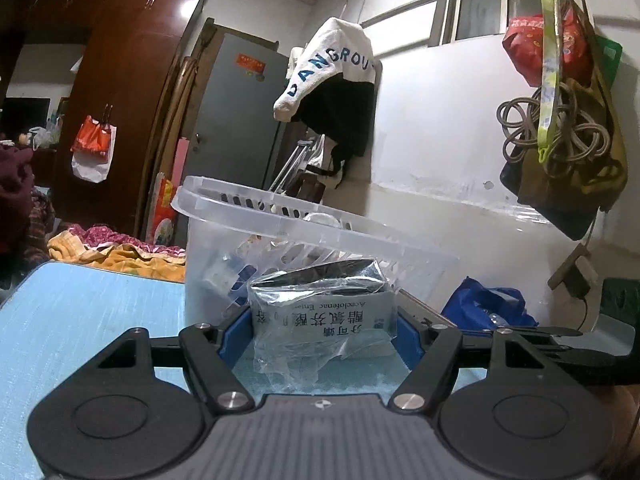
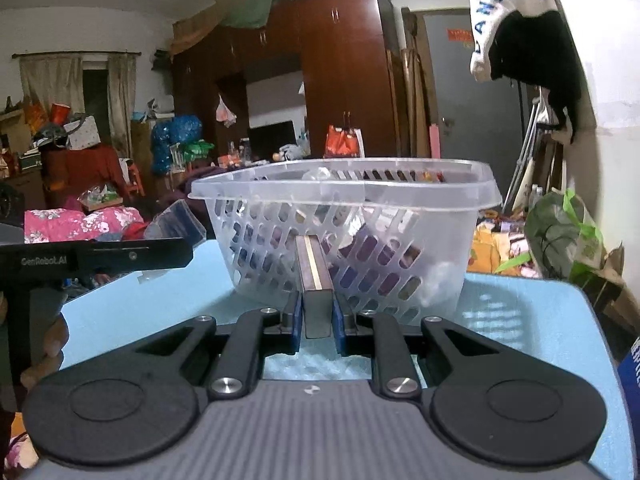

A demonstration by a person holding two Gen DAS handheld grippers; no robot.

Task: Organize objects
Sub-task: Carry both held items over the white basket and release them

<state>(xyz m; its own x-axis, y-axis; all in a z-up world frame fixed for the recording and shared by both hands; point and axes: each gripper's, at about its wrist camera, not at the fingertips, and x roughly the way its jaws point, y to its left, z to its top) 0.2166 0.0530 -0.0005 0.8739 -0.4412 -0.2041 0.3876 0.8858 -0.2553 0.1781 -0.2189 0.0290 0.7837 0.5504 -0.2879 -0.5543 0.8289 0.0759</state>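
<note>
A clear plastic basket (image 1: 224, 204) with slotted walls stands on the light blue table (image 1: 80, 312) and holds several small items. My left gripper (image 1: 323, 332) is shut on a white medicine box in a crinkled plastic bag (image 1: 320, 316), held just in front of the basket. In the right wrist view the same basket (image 2: 400, 188) stands straight ahead. My right gripper (image 2: 317, 320) is shut on a narrow grey box with a gold stripe (image 2: 316, 280), its far end at the basket wall. The left gripper's body (image 2: 96, 258) shows at the left.
A blue bag (image 1: 488, 304) lies right of the basket. Bags and a coiled cable (image 1: 556, 136) hang on the white wall. A white and black garment (image 1: 336, 84) hangs behind the basket. A wardrobe (image 2: 340, 80) and clutter fill the room beyond the table (image 2: 540, 320).
</note>
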